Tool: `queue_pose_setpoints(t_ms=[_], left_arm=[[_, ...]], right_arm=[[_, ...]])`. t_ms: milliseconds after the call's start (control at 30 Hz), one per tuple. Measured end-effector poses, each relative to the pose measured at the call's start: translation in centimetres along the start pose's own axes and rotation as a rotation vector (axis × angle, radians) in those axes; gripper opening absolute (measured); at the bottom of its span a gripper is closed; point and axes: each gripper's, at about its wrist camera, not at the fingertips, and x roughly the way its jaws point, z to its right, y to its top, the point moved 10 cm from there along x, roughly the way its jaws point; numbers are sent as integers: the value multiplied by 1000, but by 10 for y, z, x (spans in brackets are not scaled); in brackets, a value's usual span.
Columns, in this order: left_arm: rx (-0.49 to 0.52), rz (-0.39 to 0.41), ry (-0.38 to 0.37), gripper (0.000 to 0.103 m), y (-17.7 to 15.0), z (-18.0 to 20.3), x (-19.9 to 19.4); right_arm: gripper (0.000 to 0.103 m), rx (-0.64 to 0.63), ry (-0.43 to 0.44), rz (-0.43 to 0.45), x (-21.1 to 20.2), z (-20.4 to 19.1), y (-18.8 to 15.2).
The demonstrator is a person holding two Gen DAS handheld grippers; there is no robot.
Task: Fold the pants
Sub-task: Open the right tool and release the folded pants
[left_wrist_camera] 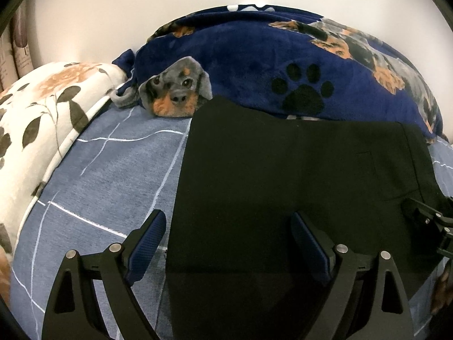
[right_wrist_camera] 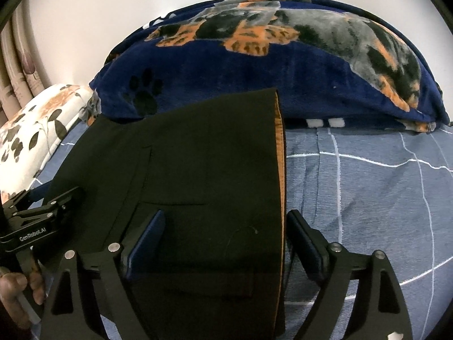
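A: Pants (left_wrist_camera: pixel 283 175), black, lie folded flat on the blue checked bed sheet (left_wrist_camera: pixel 113 175), far end against the dog-print blanket (left_wrist_camera: pixel 240 65).
B: Grippers?
A: Left gripper (left_wrist_camera: pixel 228 243) spread wide over the left edge, gripping nothing. Right gripper (right_wrist_camera: pixel 223 240) likewise wide, straddling the orange-lined edge. Floral pillow (left_wrist_camera: pixel 42 119) sits at the bed's left.

Checked blue bed (left_wrist_camera: pixel 107 175) under black pants (left_wrist_camera: pixel 283 184), dog blanket (left_wrist_camera: pixel 254 65)

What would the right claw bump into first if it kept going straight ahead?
Probably the flat black pants lying under the open right claw, on the blue checked bedsheet. Depth is hard to judge.
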Motion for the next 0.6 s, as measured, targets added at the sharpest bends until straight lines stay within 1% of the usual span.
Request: queue_pose_setpoints(t_ms=[600], left_arm=[[3, 2, 4, 90, 0, 1, -1]], right_arm=[[89, -1, -8, -1, 3, 1, -1]])
